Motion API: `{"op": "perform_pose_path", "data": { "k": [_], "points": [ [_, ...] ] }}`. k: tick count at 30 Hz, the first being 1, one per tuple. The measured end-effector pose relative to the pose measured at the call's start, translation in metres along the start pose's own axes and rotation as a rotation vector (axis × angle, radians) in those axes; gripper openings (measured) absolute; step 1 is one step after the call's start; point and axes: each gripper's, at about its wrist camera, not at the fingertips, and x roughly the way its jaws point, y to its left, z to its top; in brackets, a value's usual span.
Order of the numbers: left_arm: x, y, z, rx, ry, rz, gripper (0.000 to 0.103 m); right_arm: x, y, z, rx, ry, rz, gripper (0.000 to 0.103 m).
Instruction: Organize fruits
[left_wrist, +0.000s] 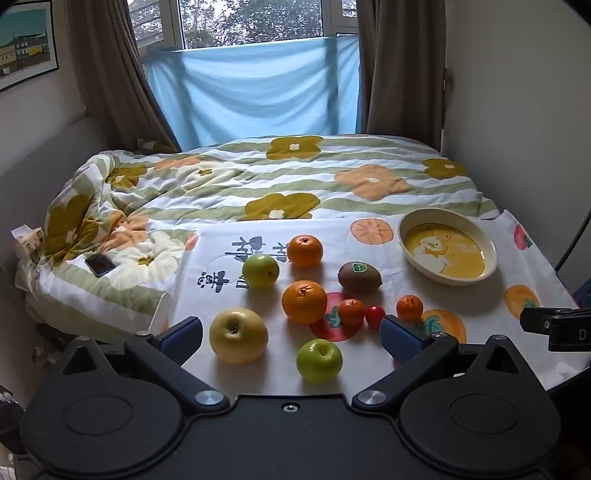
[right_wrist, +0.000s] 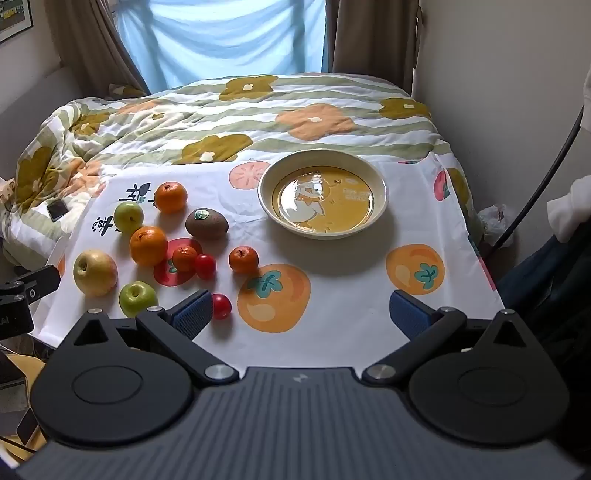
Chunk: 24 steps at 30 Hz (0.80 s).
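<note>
Fruits lay loose on the white cloth printed with orange persimmons (right_wrist: 332, 325), all bunched toward the left of my right-wrist view: a large yellow apple (right_wrist: 95, 272), two small green apples (right_wrist: 138, 298) (right_wrist: 128, 217), two big oranges (right_wrist: 148, 246) (right_wrist: 170, 197), two small tangerines (right_wrist: 243, 259) (right_wrist: 184, 258), a brown kiwi with a green sticker (right_wrist: 206, 223) and two red cherry tomatoes (right_wrist: 205, 266) (right_wrist: 221, 305). None of them sat in the shallow cream bowl with the yellow duck picture (right_wrist: 380, 192), which stood well apart to their right, ahead of my right gripper (right_wrist: 301, 312). That gripper's blue-padded tongs were spread wide with nothing between them, the nearer tomato just beside the left pad. My left gripper (left_wrist: 291, 338) was likewise apart and holding nothing; in its view the yellow apple (left_wrist: 238, 335) and the nearer green apple (left_wrist: 319, 360) lay between its pads. A dark phone (left_wrist: 100, 264) rested on the flowered quilt (left_wrist: 258, 177) beyond the cloth.
</note>
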Motion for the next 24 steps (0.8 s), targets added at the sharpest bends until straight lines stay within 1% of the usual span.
{"op": "perform_pose_path", "data": {
  "k": [3, 6, 7, 11, 24],
  "points": [
    [-0.0006, -0.0027, 0.0003, 0.003, -0.007, -0.007, 0.103, -0.0001, -0.0002, 0.0001, -0.001, -0.001, 0.002, 0.103],
    [-0.0021, -0.0064, 0.0005, -0.004, -0.010, 0.003, 0.103, 0.0004, -0.0006, 0.0006, -0.001, 0.003, 0.003, 0.103],
    [-0.0022, -0.0017, 0.0001, -0.022, -0.009, -0.007, 0.103, 0.0004, -0.0006, 0.0006, 0.001, 0.002, 0.000, 0.103],
    [-0.0023, 0.0030, 0.0006, -0.024, -0.010, -0.007, 0.103, 0.0018, -0.0002, 0.0015, 0.001, 0.004, -0.001, 0.103],
    [0.0023, 0.0018, 0.0013, -0.033, -0.004, -0.012, 0.103, 0.0020, 0.0005, 0.0055, 0.004, 0.010, 0.001, 0.103]
  ]
}}
